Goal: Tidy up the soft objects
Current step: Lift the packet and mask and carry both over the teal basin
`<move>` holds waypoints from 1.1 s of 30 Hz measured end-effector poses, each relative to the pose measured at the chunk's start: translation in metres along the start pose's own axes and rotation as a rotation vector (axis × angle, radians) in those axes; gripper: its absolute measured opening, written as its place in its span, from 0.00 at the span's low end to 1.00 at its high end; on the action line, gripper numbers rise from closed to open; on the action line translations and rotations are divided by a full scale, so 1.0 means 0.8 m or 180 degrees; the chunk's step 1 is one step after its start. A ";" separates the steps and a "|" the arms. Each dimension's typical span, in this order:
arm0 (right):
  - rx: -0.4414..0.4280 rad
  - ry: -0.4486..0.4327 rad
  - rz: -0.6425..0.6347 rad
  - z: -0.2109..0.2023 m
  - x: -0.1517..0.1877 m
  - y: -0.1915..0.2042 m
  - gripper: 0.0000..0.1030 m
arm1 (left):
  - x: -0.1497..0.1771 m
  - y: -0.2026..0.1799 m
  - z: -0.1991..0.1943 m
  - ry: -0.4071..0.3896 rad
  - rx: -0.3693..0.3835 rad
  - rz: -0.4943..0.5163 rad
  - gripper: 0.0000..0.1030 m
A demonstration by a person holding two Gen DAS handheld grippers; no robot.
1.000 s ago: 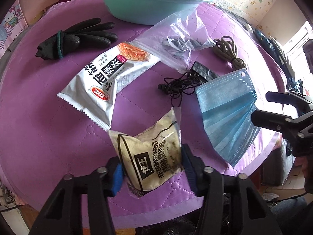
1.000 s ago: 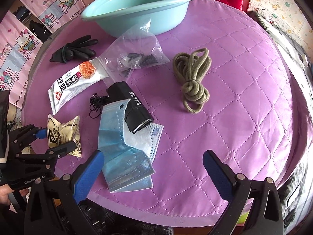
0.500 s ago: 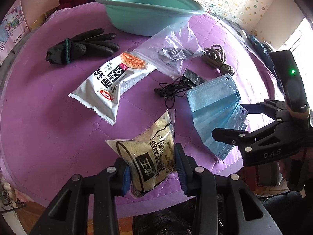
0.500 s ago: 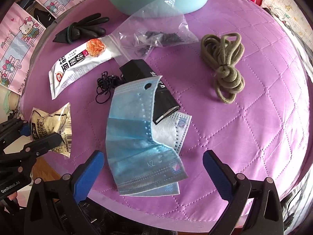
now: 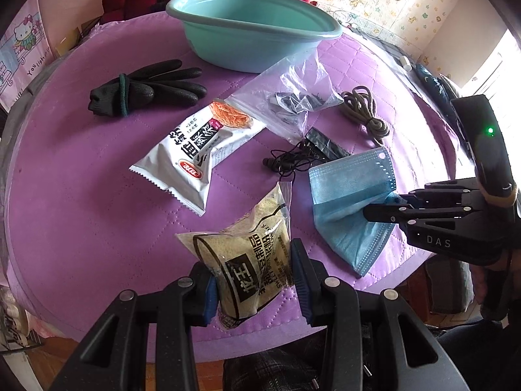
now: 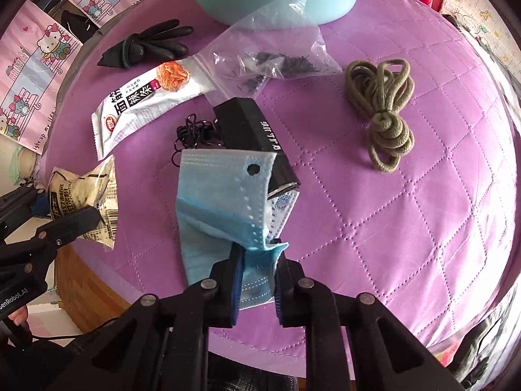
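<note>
My left gripper [image 5: 252, 272] is shut on a beige snack packet [image 5: 247, 254], held above the near edge of the purple quilted table [image 5: 81, 195]; the packet also shows in the right wrist view [image 6: 84, 198]. My right gripper [image 6: 257, 260] is shut on the near edge of a blue face mask [image 6: 224, 205], which bunches up between its jaws; the mask shows in the left wrist view [image 5: 351, 195] too. A teal basin [image 5: 254, 29] stands at the far side. Black gloves [image 5: 146, 88], a white snack packet [image 5: 198, 150] and a green cord [image 6: 384, 107] lie on the table.
A clear zip bag [image 6: 273, 55] with dark bits lies before the basin. A black box [image 6: 257, 137] lies partly under the mask, with tangled black earphones [image 6: 192, 133] beside it. The table's edge runs close under both grippers.
My right gripper has moved in over the mask and shut on its near edge, bunching it. My left gripper has lifted the beige packet a little off the table.
</note>
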State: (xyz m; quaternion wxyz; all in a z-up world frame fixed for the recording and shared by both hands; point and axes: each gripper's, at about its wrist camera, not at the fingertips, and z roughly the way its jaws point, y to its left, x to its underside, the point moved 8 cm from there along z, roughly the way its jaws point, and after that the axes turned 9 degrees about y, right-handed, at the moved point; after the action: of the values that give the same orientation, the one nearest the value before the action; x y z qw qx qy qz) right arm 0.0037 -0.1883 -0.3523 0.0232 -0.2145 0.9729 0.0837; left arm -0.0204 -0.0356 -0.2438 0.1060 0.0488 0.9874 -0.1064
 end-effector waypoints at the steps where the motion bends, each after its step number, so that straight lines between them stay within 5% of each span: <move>1: -0.0011 -0.0015 0.0006 -0.004 0.001 0.000 0.10 | -0.002 -0.001 -0.001 -0.0010 0.0007 0.0005 0.41; 20: 0.0016 -0.0479 0.0021 -0.116 -0.002 -0.020 0.08 | -0.051 -0.027 -0.043 -0.0269 0.0030 0.0297 0.41; 33: 0.0108 -0.0775 0.0035 -0.148 -0.028 -0.027 0.08 | -0.082 -0.036 -0.069 -0.0482 -0.0026 0.0472 0.41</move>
State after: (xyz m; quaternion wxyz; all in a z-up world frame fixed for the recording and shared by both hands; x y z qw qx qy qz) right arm 0.0318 -0.2185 -0.2374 0.1443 -0.1970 0.9653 0.0928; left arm 0.0288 -0.0561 -0.1711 0.1881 0.1132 0.9707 -0.0977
